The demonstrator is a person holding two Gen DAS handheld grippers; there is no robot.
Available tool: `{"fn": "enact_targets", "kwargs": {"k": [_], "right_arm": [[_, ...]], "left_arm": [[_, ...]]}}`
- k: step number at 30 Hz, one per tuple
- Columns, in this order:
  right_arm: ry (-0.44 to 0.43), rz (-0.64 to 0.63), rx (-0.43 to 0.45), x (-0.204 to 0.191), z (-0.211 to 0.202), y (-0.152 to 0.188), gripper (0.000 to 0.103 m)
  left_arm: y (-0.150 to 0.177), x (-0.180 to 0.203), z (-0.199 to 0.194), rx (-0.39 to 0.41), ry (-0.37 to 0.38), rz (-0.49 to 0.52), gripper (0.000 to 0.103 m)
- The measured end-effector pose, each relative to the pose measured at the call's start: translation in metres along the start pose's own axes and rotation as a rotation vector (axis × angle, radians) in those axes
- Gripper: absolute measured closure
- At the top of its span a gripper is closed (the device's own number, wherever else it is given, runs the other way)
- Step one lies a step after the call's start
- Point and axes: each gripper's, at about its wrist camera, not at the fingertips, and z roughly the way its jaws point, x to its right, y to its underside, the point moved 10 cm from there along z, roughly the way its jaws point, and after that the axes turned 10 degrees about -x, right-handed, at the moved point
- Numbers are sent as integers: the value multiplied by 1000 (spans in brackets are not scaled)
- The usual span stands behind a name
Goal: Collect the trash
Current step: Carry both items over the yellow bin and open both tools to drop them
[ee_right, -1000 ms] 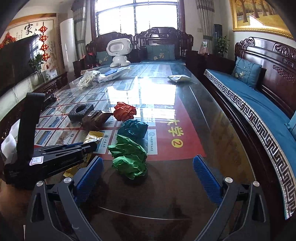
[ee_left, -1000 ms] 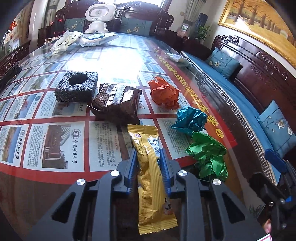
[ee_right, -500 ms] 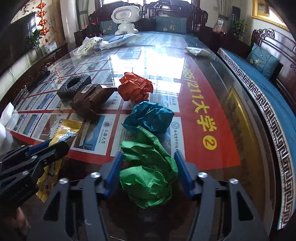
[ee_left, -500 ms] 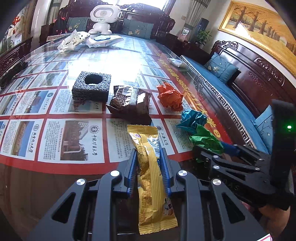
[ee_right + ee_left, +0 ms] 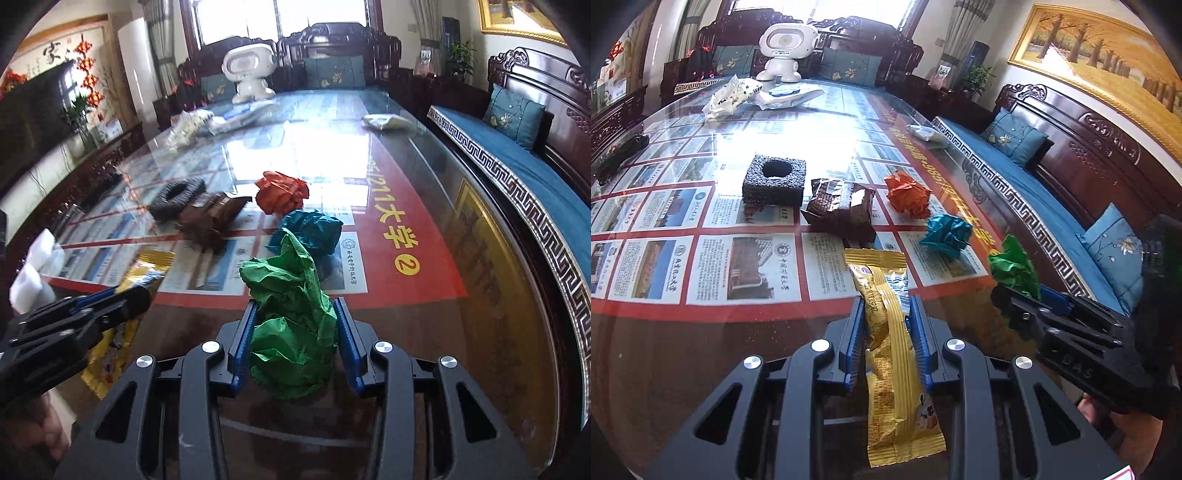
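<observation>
My left gripper [image 5: 886, 314] is shut on a yellow snack wrapper [image 5: 892, 339] and holds it above the glass table. My right gripper [image 5: 294, 317] is shut on a crumpled green paper ball [image 5: 291, 321], lifted off the table; that ball also shows in the left wrist view [image 5: 1012, 267]. On the table lie a teal paper ball [image 5: 314, 230], an orange paper ball [image 5: 282, 192], a brown foil packet [image 5: 842, 205] and a black foam block with a hole [image 5: 774, 181].
A white toy robot [image 5: 785, 48] and white plastic bags [image 5: 733, 94] stand at the table's far end. A small white packet [image 5: 386, 121] lies at the far right edge. A blue-cushioned wooden bench [image 5: 1034, 177] runs along the right side.
My right gripper moved in around the green ball, closed on it and lifted it. My left gripper kept its hold on the yellow wrapper and rose slightly.
</observation>
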Motion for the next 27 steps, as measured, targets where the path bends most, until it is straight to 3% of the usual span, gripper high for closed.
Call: {"fn": "enact_targets", "kwargs": {"k": [6, 12, 17, 23, 27], "right_arm": [[-33, -20, 112, -29, -74, 36, 63], [-39, -41, 152, -54, -123, 84, 62], [-53, -37, 113, -72, -137, 140, 62], [-52, 0, 28, -78, -132, 208, 62], [-27, 11, -14, -76, -124, 243, 62]], "left_arm": [[35, 19, -41, 10, 40, 68, 77], [79, 34, -87, 24, 61, 141, 77], [126, 40, -109, 3, 79, 180, 77], [184, 43, -109, -70, 111, 210, 77], [216, 41, -105, -95, 87, 240, 77]]}}
